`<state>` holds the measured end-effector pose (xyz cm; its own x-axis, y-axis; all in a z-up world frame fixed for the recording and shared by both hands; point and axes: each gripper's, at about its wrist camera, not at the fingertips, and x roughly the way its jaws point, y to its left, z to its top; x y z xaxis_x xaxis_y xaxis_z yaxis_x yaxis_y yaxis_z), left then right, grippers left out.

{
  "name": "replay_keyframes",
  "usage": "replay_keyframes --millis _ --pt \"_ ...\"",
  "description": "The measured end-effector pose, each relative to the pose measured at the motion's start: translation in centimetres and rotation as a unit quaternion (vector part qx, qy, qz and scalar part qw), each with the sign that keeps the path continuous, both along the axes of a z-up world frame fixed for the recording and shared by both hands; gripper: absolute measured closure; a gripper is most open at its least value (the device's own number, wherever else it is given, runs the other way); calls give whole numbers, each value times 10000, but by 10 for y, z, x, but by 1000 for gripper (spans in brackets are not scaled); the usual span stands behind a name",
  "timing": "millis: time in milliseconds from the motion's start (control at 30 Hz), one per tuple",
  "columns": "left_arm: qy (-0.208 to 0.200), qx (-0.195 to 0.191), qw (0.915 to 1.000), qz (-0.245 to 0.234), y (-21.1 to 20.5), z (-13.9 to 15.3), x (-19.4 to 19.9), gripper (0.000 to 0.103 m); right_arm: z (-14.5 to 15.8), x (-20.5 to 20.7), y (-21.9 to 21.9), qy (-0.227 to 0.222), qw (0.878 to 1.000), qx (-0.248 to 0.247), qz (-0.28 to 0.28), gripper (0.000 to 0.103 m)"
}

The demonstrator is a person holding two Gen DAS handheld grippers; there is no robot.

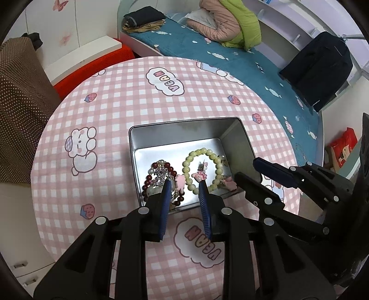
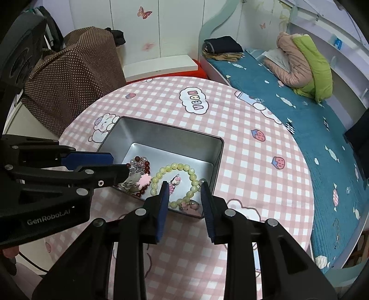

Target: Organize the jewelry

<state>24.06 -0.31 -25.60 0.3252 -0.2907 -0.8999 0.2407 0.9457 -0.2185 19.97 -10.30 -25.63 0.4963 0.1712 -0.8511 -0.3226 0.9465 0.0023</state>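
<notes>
tin open-topped, far half bare, bracelets crowd near wall

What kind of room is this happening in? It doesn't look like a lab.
Most likely a child's bedroom at home. A bed with a teal candy-print cover runs along the wall, butterfly stickers dot the cupboard doors, and the round table wears a pink checked cartoon cloth.

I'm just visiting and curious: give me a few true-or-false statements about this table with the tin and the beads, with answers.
1. The pale green bracelet lies inside the metal tin. True.
2. The tin has a lid on. False: it is open on top.
3. The left gripper holds a bracelet. False: nothing is between its fingers.
4. A dark red bracelet lies beside the green one. True.
5. The tablecloth is plain blue. False: pink and white checks.
</notes>
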Motion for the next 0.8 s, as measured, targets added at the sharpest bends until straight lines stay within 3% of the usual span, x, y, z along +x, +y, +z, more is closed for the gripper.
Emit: replay_keyframes --millis 433,500,800 --pt "-269 69 9995 -165 12 16 -43 77 19 -42 7 -287 9991 -1 -323 70" --pt "-364 108 9991 -198 14 20 -51 68 22 -49 9 -337 9987 -2 -378 68" --pt "-671 218 9974 -141 19 36 -83 60 36 -78 9 -564 9972 81 -494 63"
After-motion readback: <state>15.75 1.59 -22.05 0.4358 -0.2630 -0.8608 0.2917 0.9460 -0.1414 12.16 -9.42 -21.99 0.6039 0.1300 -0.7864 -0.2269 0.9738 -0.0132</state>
